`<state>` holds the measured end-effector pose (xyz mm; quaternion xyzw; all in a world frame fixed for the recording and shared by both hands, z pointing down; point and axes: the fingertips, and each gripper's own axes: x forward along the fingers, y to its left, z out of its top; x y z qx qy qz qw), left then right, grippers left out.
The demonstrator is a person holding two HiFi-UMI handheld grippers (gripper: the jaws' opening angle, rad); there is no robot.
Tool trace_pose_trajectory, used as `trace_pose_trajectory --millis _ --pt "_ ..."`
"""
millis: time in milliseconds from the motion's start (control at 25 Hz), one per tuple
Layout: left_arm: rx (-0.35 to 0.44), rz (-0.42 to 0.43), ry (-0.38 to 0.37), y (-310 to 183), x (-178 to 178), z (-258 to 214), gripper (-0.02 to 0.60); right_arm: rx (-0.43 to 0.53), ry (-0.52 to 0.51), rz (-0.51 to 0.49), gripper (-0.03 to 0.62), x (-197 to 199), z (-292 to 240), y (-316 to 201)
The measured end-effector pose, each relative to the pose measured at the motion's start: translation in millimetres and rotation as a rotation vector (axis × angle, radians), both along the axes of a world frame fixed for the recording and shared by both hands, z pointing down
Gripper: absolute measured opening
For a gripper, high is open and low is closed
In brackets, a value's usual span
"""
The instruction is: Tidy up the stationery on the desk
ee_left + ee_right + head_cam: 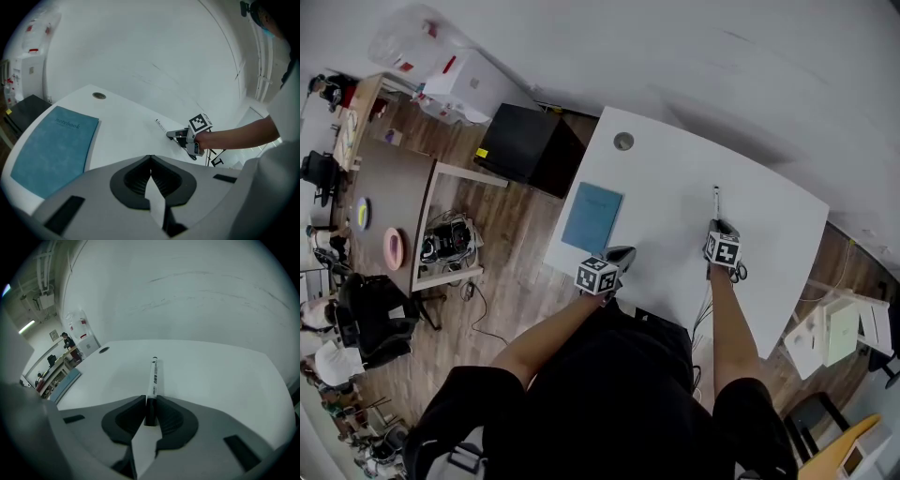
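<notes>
Under the left gripper [619,255] and the right gripper [717,225]: a broad white desk top [675,173] with rounded corners. Off the desk, well out to the left of the left gripper, a black box-shaped cabinet [525,145] on the wood floor.

Just ahead of the left gripper and a little to its left, a teal rectangular notebook [51,150], flat on the desk close to the desk's left edge, cover up, with the word "notebook" printed near its far end. Apart from both grippers.

Left gripper: low over the near edge of the desk, tilted down, jaws pressed together with nothing between them and touching neither notebook nor pen.

Right gripper [150,401]: well to the right of the left one, tilted down onto the desk, jaws narrowed onto the black end of a slim white-barrelled marker pen [153,376], one pad against each side. Rest of the pen flat on the desk, running straight away from the jaws.

Far ahead of the left gripper, beyond the notebook, a small round grey grommet [99,95] set in the desk.
</notes>
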<state>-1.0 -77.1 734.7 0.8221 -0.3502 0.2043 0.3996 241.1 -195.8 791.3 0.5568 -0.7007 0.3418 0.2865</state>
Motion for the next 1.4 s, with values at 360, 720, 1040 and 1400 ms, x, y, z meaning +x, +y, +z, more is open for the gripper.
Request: trace_pose_trajectory --millis 360,720,1040,1400 --pt "0.010 -0.050 -0.005 -12 -50 -4 0.014 0.047 -0.149 0.171 0.080 -41 -20 23" --pt "0.063 0.074 -0.014 -18 -88 -12 0.014 0.069 -0.206 0.141 0.078 -157 -35 62" --pt "0.070 0.127 0.008 -25 -122 -11 0.014 0.036 -0.237 0.188 0.080 -228 -28 84" --pt "0.062 0.193 -0.003 -18 -173 -4 0.014 0.032 -0.224 0.257 0.080 -296 -21 90"
